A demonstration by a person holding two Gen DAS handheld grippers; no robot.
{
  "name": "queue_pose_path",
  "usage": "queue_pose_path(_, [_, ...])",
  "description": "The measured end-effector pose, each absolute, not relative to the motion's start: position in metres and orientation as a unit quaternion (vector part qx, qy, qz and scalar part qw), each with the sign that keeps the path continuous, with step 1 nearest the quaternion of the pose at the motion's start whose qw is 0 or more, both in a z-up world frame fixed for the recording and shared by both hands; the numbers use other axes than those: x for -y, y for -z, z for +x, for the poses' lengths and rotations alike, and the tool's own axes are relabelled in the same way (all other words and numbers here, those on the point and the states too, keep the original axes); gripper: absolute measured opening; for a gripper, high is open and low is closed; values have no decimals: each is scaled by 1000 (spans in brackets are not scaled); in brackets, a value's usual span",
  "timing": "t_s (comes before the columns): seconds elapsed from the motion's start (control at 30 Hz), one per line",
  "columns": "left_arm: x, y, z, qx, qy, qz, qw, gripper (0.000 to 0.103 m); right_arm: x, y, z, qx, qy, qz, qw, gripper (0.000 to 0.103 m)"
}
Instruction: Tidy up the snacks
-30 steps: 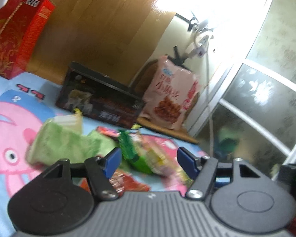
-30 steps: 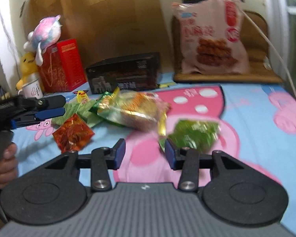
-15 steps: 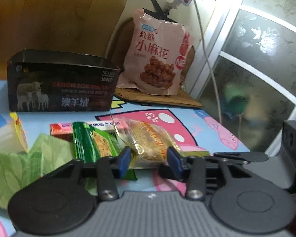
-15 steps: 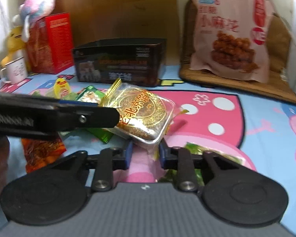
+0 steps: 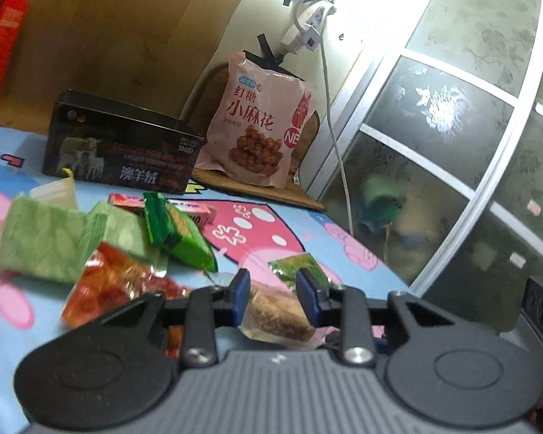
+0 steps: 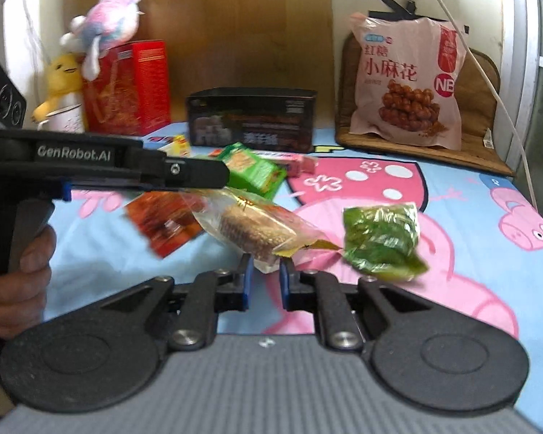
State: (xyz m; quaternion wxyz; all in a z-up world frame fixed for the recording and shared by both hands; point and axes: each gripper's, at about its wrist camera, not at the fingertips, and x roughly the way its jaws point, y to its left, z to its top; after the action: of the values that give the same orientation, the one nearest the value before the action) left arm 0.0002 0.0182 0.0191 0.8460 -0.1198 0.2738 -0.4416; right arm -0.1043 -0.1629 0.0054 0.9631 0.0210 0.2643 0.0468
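Right now both your grippers grip one clear-wrapped cake, lifted just above the cartoon sheet. Left gripper has just been closing, nearly shut on the pkt's end; right gripper likewise, pinching the wrapper's near edge. Your left hand shows at the frame's left. Open sheet lies to the right, past the green packet; other snacks crowd the left. Black box sits at the back, pink bag beside it reads "小麻花", "NB". Left tool reads "GenRobot.AI".
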Motion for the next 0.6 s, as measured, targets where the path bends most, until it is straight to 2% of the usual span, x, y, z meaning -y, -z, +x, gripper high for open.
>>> queue_pose_path(0.23, [-29, -14, -22, -276, 422, -95, 858, 29, 164, 13, -114, -287, -52, 47, 955, 21])
queue_pose_path(0.33, [-48, -18, -19, -264, 410, -132, 863, 34, 168, 14, -119, -280, -56, 53, 957, 28])
queue_pose_path(0.4, [-51, -20, -11, -263, 410, -153, 860, 35, 172, 15, -123, -276, -55, 58, 958, 38])
queue_pose_path(0.5, [-36, -14, -6, -238, 417, -146, 865, 38, 179, 20, -128, -274, -57, 70, 958, 41])
queue_pose_path(0.6, [-25, -3, 3, -262, 418, -136, 859, 38, 182, 20, -127, -275, -51, 73, 957, 41])
